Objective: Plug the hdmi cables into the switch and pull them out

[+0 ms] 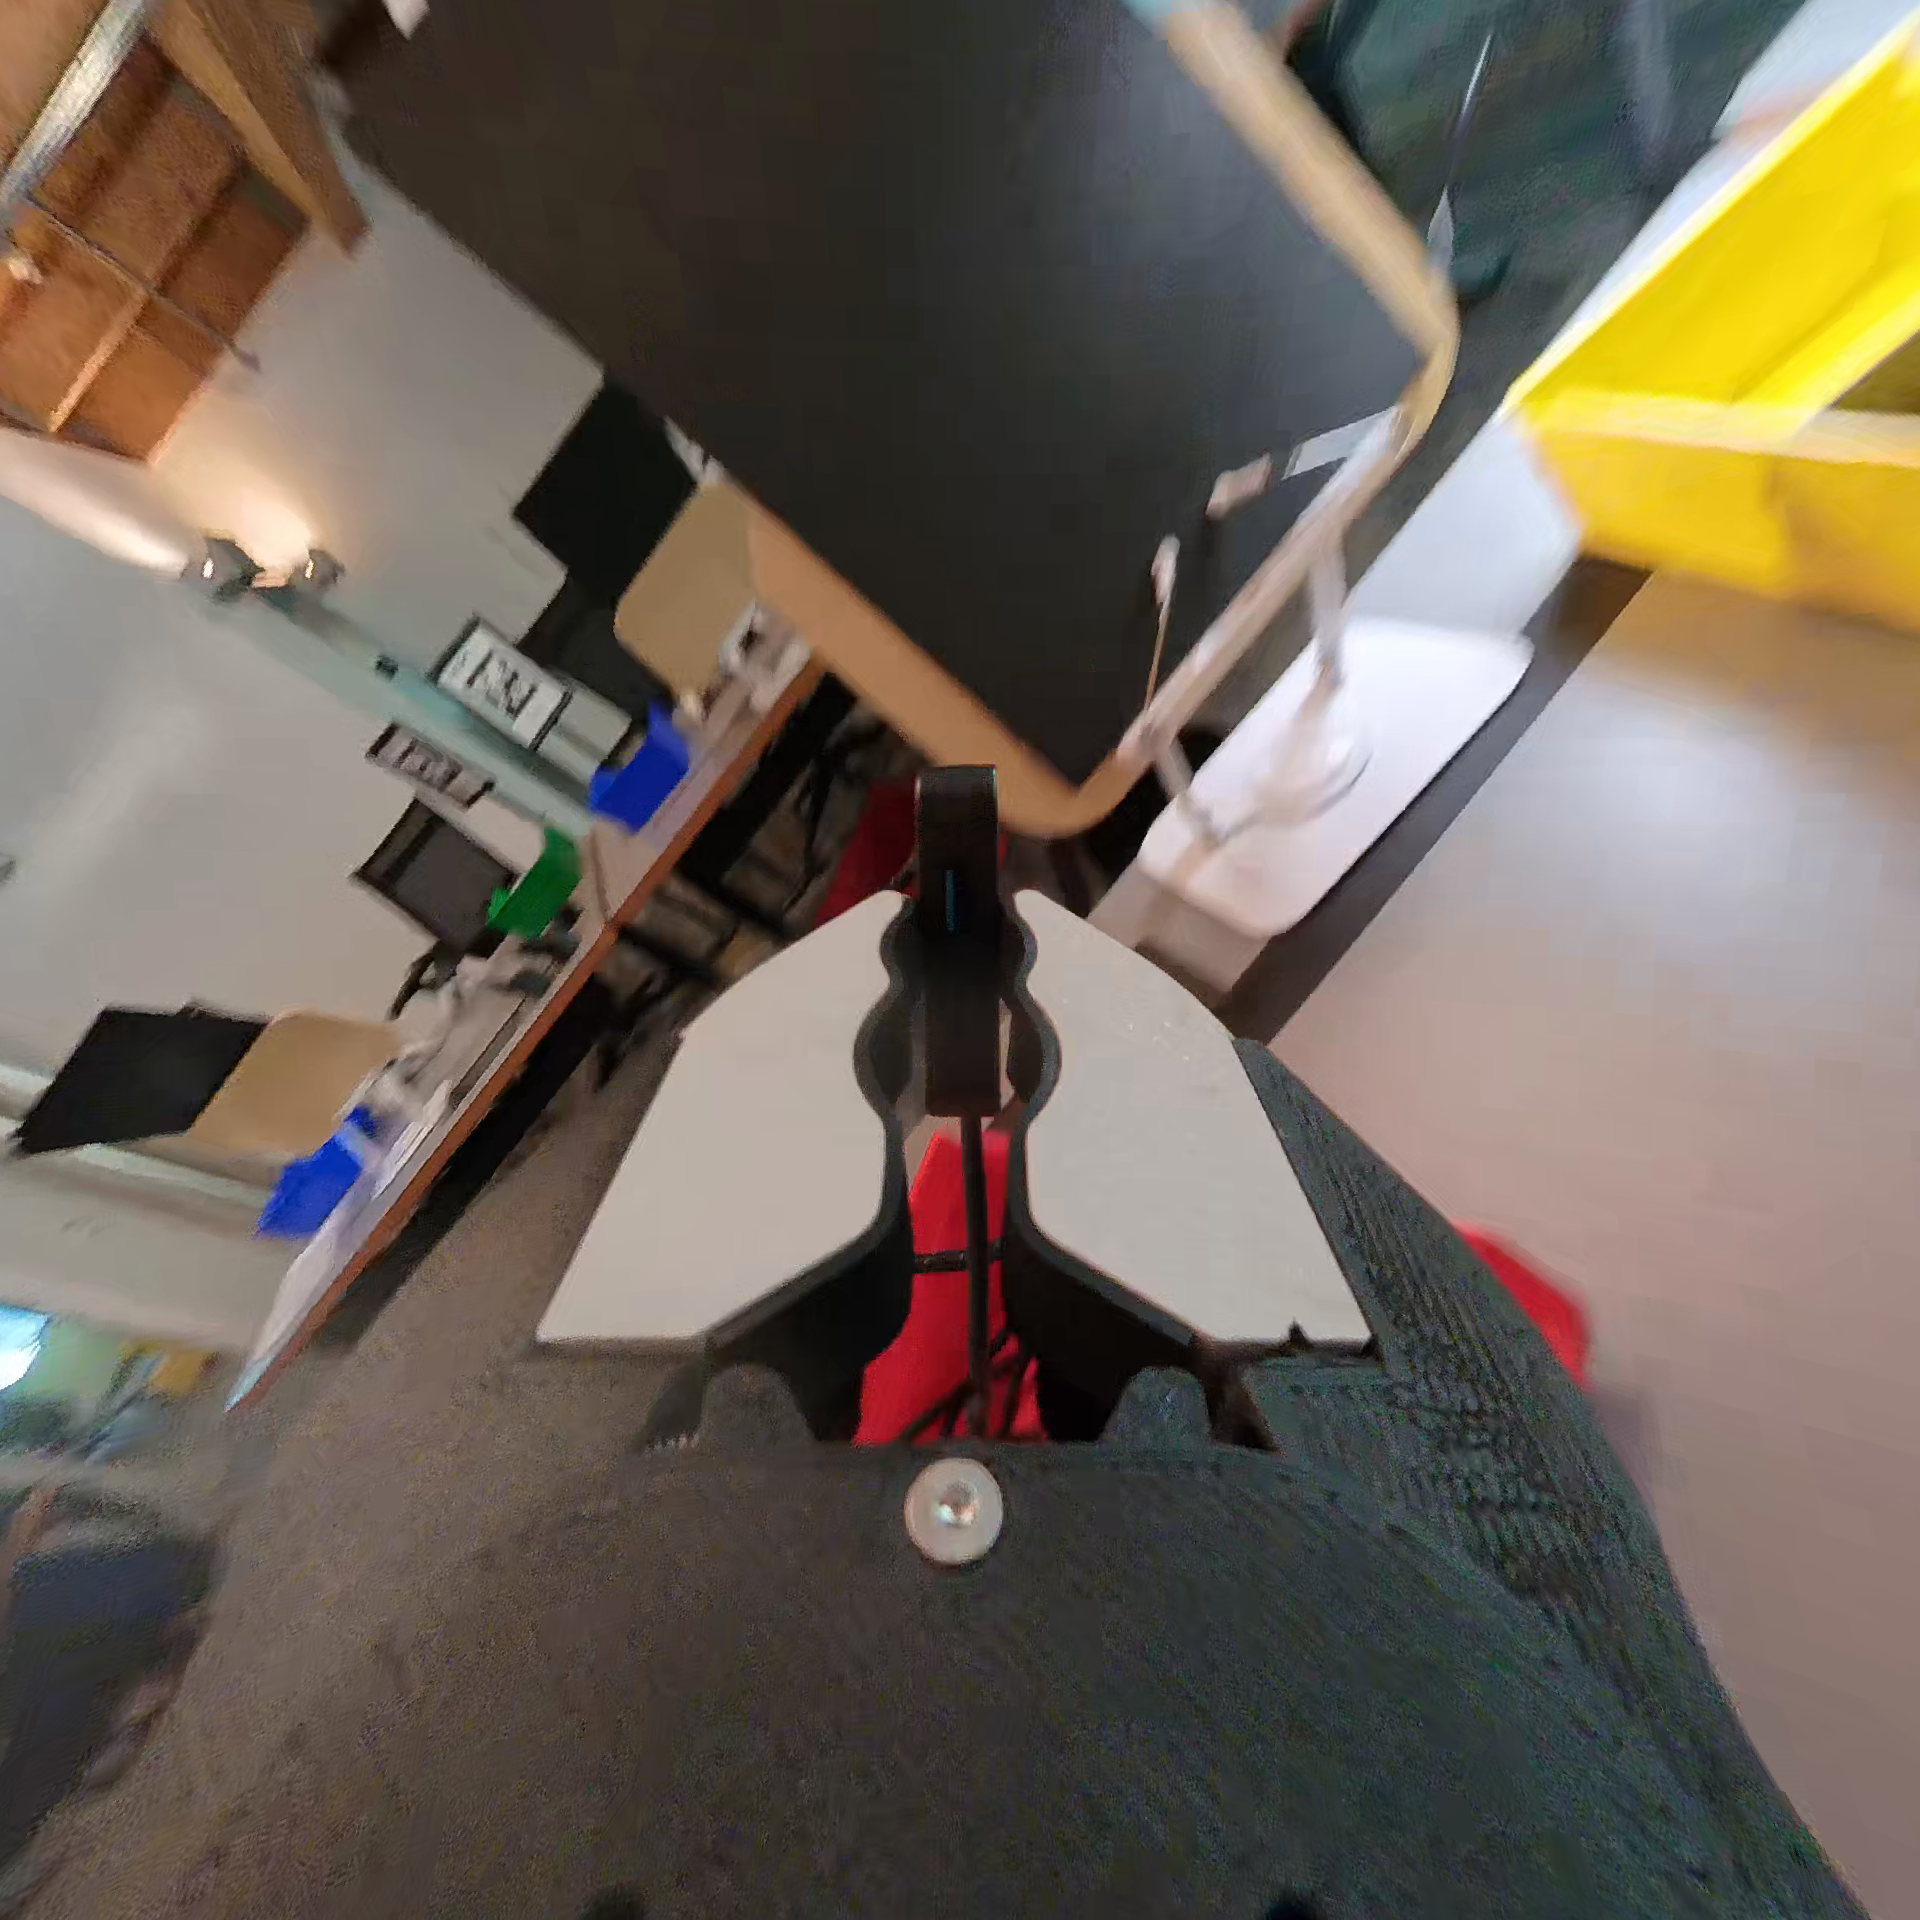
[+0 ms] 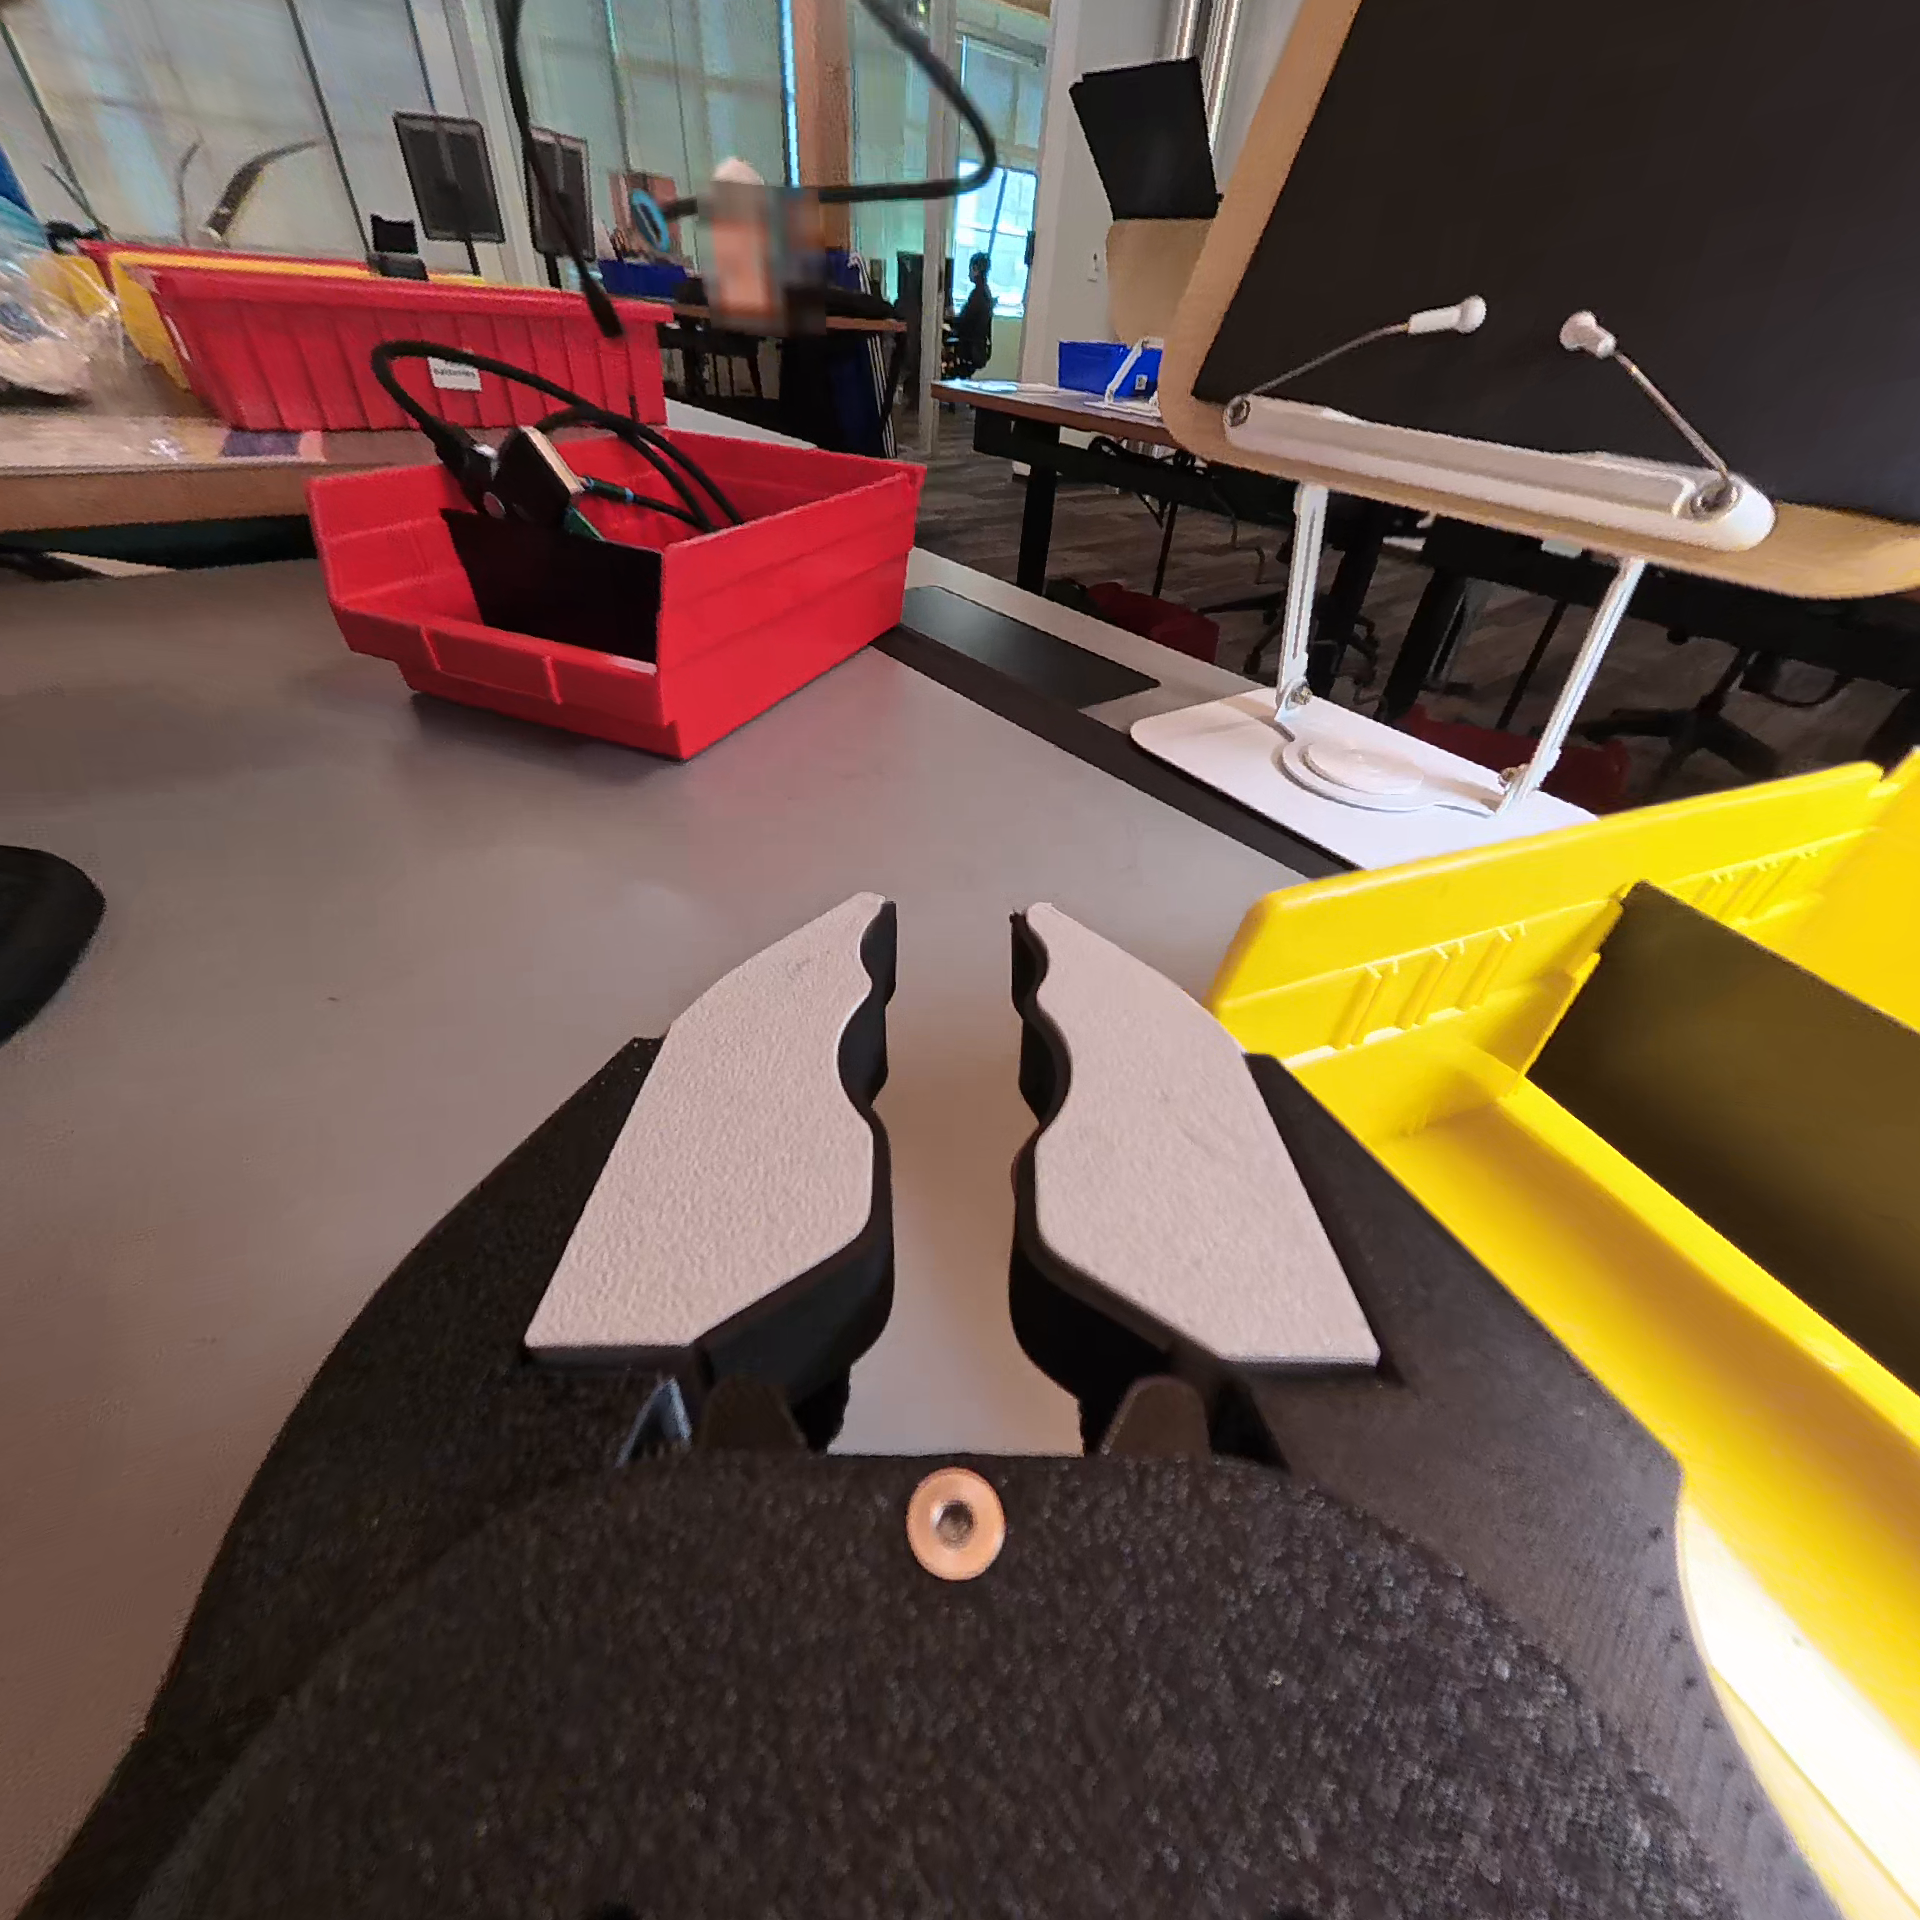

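My left gripper (image 1: 956, 920) is shut on a black HDMI plug (image 1: 956, 831). The plug sticks out past the fingertips, and its thin black cable (image 1: 972, 1226) runs back between the fingers. The left gripper is held in the air and tilted, and its view is blurred. My right gripper (image 2: 951, 920) is open and empty, low over the grey table (image 2: 416, 935). A red bin (image 2: 665, 623) ahead and to its left holds black cables and a small dark device (image 2: 530, 468); I cannot tell if that is the switch. Another black cable (image 2: 935, 94) hangs in the air at the top.
A yellow bin (image 2: 1558, 1091) stands close on the right of my right gripper and also shows in the left wrist view (image 1: 1714, 416). A black board on a white stand (image 2: 1475, 478) is at the far right, near the table's edge. More red bins (image 2: 343, 343) sit at the back left. The gap from one gripper's tips to the other's is roughly 40 centimetres.
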